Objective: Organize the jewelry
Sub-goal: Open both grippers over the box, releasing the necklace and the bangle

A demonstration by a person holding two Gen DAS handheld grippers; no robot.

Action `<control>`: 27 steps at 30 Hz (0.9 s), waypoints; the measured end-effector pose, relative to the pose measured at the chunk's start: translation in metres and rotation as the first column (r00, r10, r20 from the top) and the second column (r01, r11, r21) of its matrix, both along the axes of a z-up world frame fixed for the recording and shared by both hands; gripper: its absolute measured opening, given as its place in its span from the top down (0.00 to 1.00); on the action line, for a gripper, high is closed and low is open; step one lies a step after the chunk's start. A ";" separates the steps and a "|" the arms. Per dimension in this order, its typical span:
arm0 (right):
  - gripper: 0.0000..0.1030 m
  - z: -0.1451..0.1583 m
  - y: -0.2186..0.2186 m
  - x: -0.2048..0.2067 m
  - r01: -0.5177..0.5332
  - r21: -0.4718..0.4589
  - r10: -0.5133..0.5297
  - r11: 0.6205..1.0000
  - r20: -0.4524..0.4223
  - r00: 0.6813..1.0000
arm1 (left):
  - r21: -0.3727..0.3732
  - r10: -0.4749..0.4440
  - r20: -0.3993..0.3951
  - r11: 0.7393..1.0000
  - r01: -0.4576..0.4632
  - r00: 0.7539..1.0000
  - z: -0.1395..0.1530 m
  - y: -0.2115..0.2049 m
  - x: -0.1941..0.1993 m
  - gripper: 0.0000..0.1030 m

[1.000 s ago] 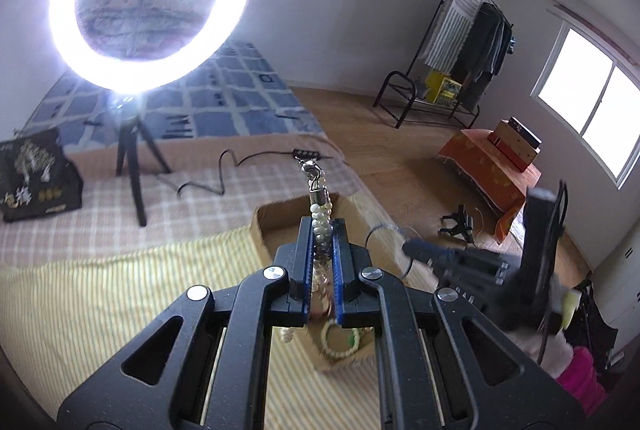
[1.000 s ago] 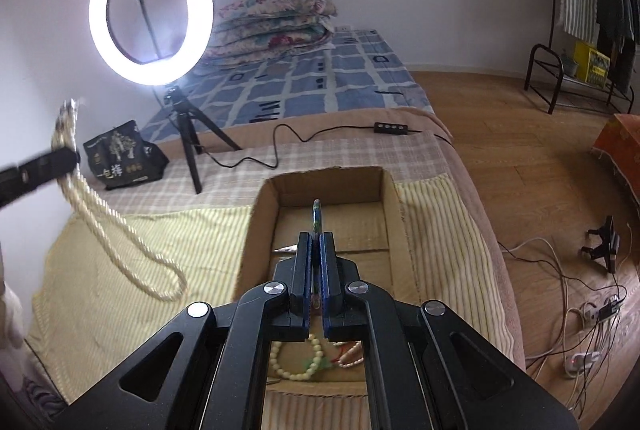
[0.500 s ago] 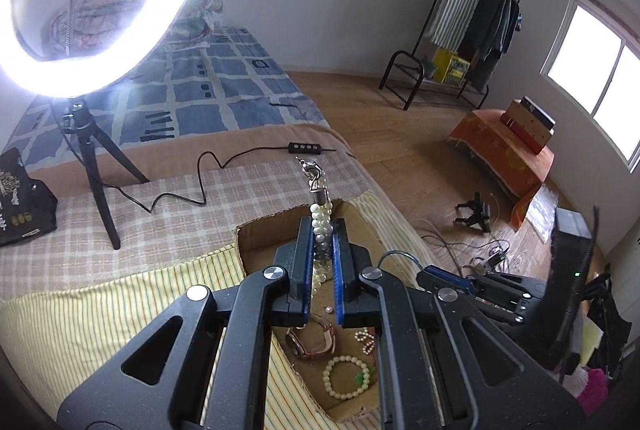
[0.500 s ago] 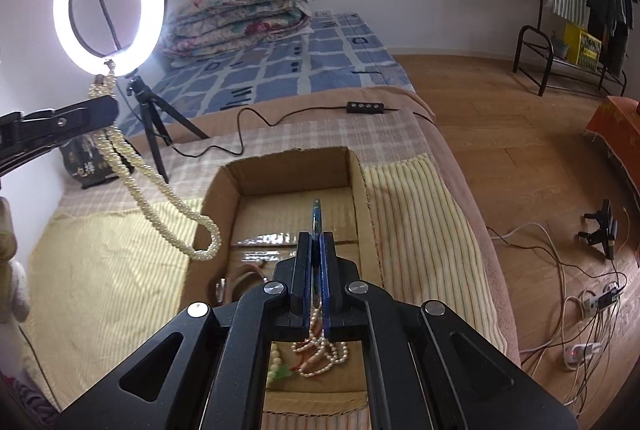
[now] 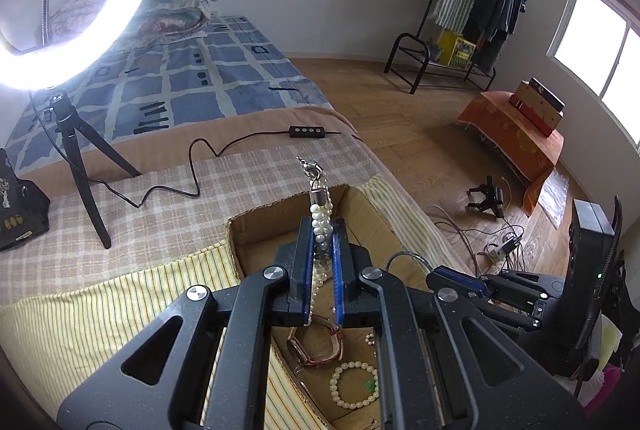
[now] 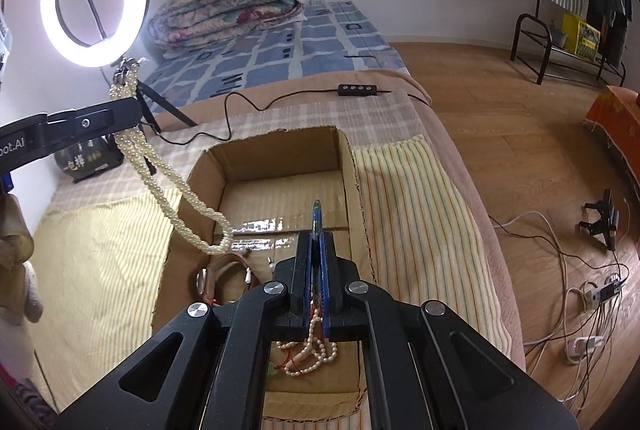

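**Pearl rope over the box, both tongs loaded**

We hold the left tongs (image 5: pixel 319 230) nearly shut on a twisted pearl necklace (image 6: pixel 172 185), gripped just below its clasp (image 5: pixel 310 165). From the right wrist view the loop hangs down from the tongs, and its lowest bend looks to be at the left wall of the cardboard box (image 6: pixel 344 165) on the bed; we cannot tell if it touches. The right tongs (image 6: pixel 318 234) are fully shut on a thin blue-green piece (image 6: pixel 317 213), type unclear.

Box already contains a watch (image 5: pixel 316 344), a bead bracelet (image 5: pixel 354 384) and a small pearl string (image 6: pixel 312 354).

Our judgement on the step: bring the loop fully inside the wall before lowering, set it on the bare cardboard toward the far end, clear of the watch, then release only once the strand lies slack.

Pose: both tongs point forward and steeply down toward the box, left beside right, well apart
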State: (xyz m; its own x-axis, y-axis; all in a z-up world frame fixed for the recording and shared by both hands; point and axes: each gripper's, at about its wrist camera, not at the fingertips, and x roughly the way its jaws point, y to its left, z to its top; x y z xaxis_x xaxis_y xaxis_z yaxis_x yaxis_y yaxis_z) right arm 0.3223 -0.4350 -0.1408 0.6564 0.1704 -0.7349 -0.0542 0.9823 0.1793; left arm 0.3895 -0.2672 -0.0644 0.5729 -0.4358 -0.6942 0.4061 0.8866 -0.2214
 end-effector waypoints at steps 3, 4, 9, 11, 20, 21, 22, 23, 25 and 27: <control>0.98 0.000 0.002 -0.001 -0.010 0.002 0.010 1.000 0.002 1.000 | 0.004 -0.003 -0.005 1.000 0.003 1.000 -0.001 -0.001 0.000 0.94; 0.98 0.001 0.002 -0.001 -0.011 0.002 0.011 1.000 0.002 1.000 | 0.007 -0.001 -0.005 1.000 0.001 1.000 -0.002 -0.001 0.000 0.94; 0.98 0.001 0.001 -0.004 -0.006 0.008 0.006 1.000 0.005 1.000 | 0.015 0.010 0.013 1.000 -0.010 1.000 0.000 0.000 0.000 0.94; 0.95 0.001 0.000 -0.005 -0.003 0.006 0.003 1.000 0.007 1.000 | 0.018 0.008 0.020 1.000 -0.008 1.000 0.001 0.000 0.001 0.94; 0.37 0.004 0.010 -0.010 -0.011 -0.053 0.013 0.999 0.042 0.999 | 0.035 0.019 0.051 0.999 -0.021 0.999 0.004 0.004 -0.004 0.53; 0.33 0.004 0.011 -0.010 -0.011 -0.062 0.014 0.998 0.044 0.999 | 0.036 0.018 0.052 0.999 -0.020 0.998 0.004 0.004 -0.005 0.48; 0.33 0.005 0.013 -0.012 -0.011 -0.074 0.015 0.997 0.049 0.999 | 0.034 0.015 0.053 0.999 -0.017 0.998 0.005 0.004 -0.005 0.44; 0.33 0.005 0.015 -0.013 -0.015 -0.080 0.019 0.997 0.052 0.998 | 0.037 0.014 0.058 0.999 -0.016 0.998 0.006 0.004 -0.006 0.43; 0.32 0.006 0.019 -0.014 -0.025 -0.091 0.030 0.996 0.051 0.998 | 0.047 0.016 0.070 0.999 -0.020 0.997 0.008 0.004 -0.010 0.37; 0.29 0.008 0.022 -0.016 -0.028 -0.105 0.033 0.994 0.050 0.998 | 0.046 0.017 0.077 0.999 -0.020 0.997 0.010 0.005 -0.014 0.33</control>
